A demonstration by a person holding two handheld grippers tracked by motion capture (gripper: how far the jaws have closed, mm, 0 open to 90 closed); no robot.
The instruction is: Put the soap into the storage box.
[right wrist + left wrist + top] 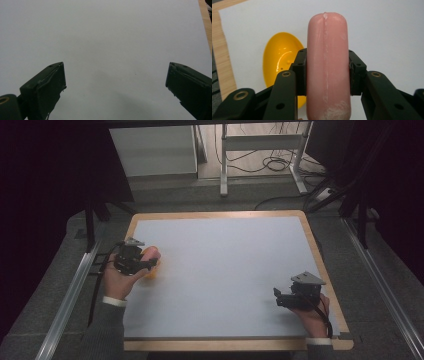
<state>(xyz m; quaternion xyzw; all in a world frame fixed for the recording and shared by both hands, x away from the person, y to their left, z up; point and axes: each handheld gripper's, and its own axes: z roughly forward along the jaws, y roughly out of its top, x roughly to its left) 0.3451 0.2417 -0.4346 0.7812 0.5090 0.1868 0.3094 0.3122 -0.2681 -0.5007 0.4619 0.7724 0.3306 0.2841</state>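
A: Left gripper (327, 68) clamped on the pink sausage (327, 65), pads on its flanks, long axis running out along the jaws. Held above the table (225, 270), left side.

B: Yellow bowl (279, 67)?

A: On the table just beside the sausage, left of it in the left gripper view. Likely drop target.

B: Right gripper (116, 92)?

A: Jaws wide apart, empty, well apart from the sausage at the table's near right.

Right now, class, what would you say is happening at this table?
A person works with a gripper in each hand. The left gripper is clamped on a pink sausage, held over a yellow dish near the left side of the white mat. The right gripper waits with its jaws open and nothing between them, near the mat's right edge.
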